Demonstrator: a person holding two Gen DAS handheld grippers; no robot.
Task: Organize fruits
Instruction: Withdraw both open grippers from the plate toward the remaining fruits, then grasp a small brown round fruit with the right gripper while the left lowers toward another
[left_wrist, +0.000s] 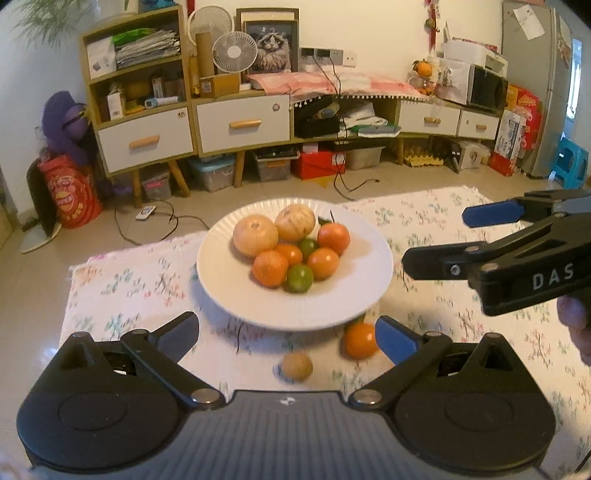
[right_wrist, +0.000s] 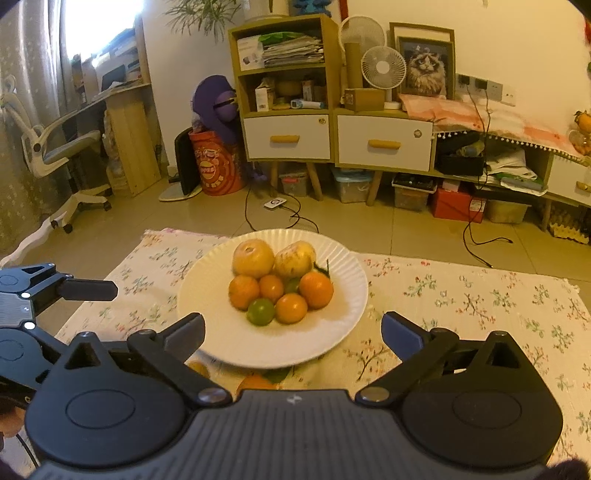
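Left hand-held gripper (left_wrist: 288, 334) agape, ribbed round plate (left_wrist: 221, 291)

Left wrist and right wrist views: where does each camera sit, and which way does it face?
Left wrist view: sits on the left tool, looking forward and down over its open fingers at the white plate of fruit; the right tool and part of a hand show at the right edge.
Right wrist view: sits on the right tool, facing the same plate; the left tool shows at the left edge.
Shared: plate, floral cloth, cabinet.
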